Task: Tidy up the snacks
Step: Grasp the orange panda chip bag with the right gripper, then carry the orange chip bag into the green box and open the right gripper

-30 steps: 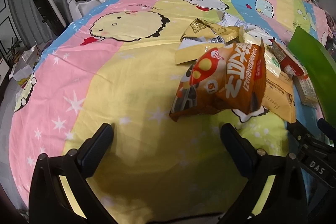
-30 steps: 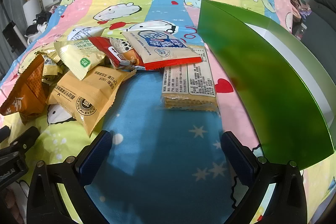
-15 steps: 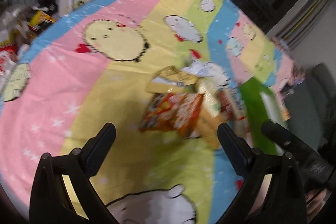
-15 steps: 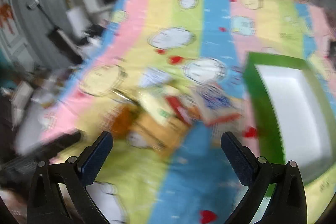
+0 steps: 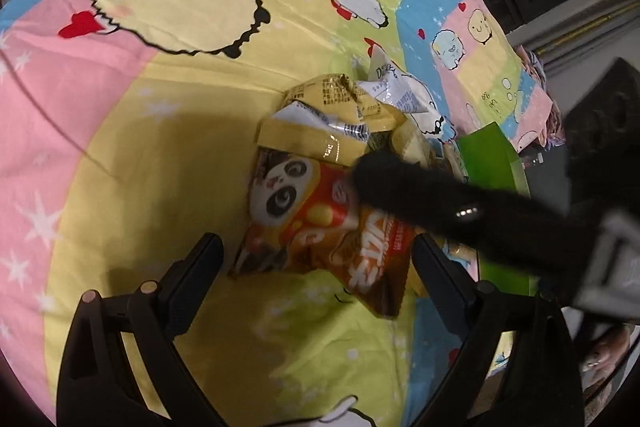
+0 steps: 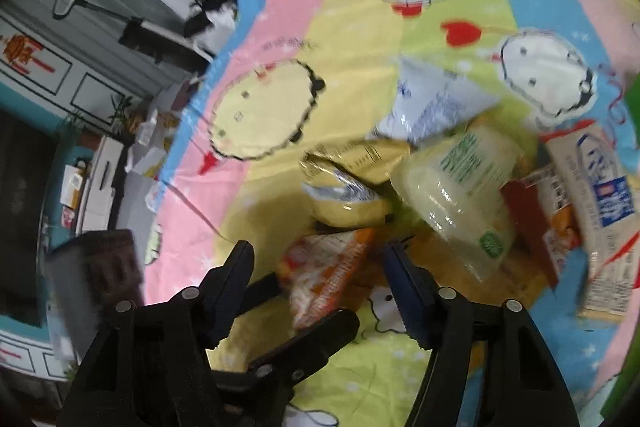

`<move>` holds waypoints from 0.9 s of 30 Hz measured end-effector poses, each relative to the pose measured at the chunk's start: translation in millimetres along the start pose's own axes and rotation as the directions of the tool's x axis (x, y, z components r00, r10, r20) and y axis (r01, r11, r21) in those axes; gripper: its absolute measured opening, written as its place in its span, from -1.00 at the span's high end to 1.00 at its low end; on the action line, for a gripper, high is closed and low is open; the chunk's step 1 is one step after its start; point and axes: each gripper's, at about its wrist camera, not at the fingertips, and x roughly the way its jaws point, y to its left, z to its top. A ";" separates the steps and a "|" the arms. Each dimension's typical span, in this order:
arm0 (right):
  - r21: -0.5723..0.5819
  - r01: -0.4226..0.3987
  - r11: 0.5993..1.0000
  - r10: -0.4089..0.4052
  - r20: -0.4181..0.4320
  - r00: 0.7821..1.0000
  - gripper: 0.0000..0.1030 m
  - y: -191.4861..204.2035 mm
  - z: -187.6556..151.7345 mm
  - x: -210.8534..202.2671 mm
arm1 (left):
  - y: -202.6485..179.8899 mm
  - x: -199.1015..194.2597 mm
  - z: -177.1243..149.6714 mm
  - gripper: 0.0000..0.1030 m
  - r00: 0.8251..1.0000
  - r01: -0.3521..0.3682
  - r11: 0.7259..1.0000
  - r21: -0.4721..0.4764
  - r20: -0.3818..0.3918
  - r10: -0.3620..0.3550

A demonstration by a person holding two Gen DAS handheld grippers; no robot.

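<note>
A pile of snack packets lies on a cartoon bedspread [image 5: 132, 131]. An orange packet with a panda face [image 5: 316, 223] lies nearest, between the open fingers of my left gripper [image 5: 316, 259]. Yellow packets [image 5: 332, 123] lie behind it. My right gripper [image 6: 318, 267] is open, and the same orange packet [image 6: 324, 283] sits between its fingers. The right gripper's black body [image 5: 460, 211] crosses the left wrist view above the packet. A pale green packet [image 6: 464, 195], a white packet [image 6: 432, 107] and a red-and-white packet [image 6: 600, 211] lie to the right.
A green box [image 5: 492, 159] stands at the right side of the pile. The left gripper's fingers [image 6: 304, 339] show in the right wrist view, low and in front. Cluttered floor and furniture [image 6: 100, 167] lie beyond the bed's left edge.
Both grippers have swung in over the pile and now close in on the orange panda packet from two sides. The right view has turned left, away from the green box.
</note>
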 end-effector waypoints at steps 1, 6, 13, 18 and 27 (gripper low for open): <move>0.002 -0.006 1.000 0.006 -0.013 1.000 -0.29 -4.0 -0.9 5.1 | 0.3 0.5 -0.5 -0.82 1.000 0.000 1.000 0.009 0.006 0.000; 0.018 -0.071 0.997 0.072 -0.040 0.997 0.04 -14.1 -5.2 16.9 | -7.0 -2.9 -5.1 -0.41 0.998 -0.055 0.996 0.075 0.037 0.052; -0.020 -0.086 0.996 0.088 0.094 0.992 0.18 -13.0 -22.8 -48.0 | -72.3 -31.2 -13.7 -0.27 0.992 -0.067 0.972 0.223 0.121 0.040; -0.017 -0.069 0.997 0.071 0.245 0.967 0.18 -31.8 -36.6 -126.4 | -140.2 -42.9 -18.5 -0.27 0.989 -0.032 0.930 0.366 0.149 -0.024; 0.148 -0.059 0.987 -0.011 0.431 0.902 0.18 -115.5 -61.6 -210.8 | -254.8 1.6 -36.0 -0.26 0.994 0.043 0.823 0.566 0.060 -0.094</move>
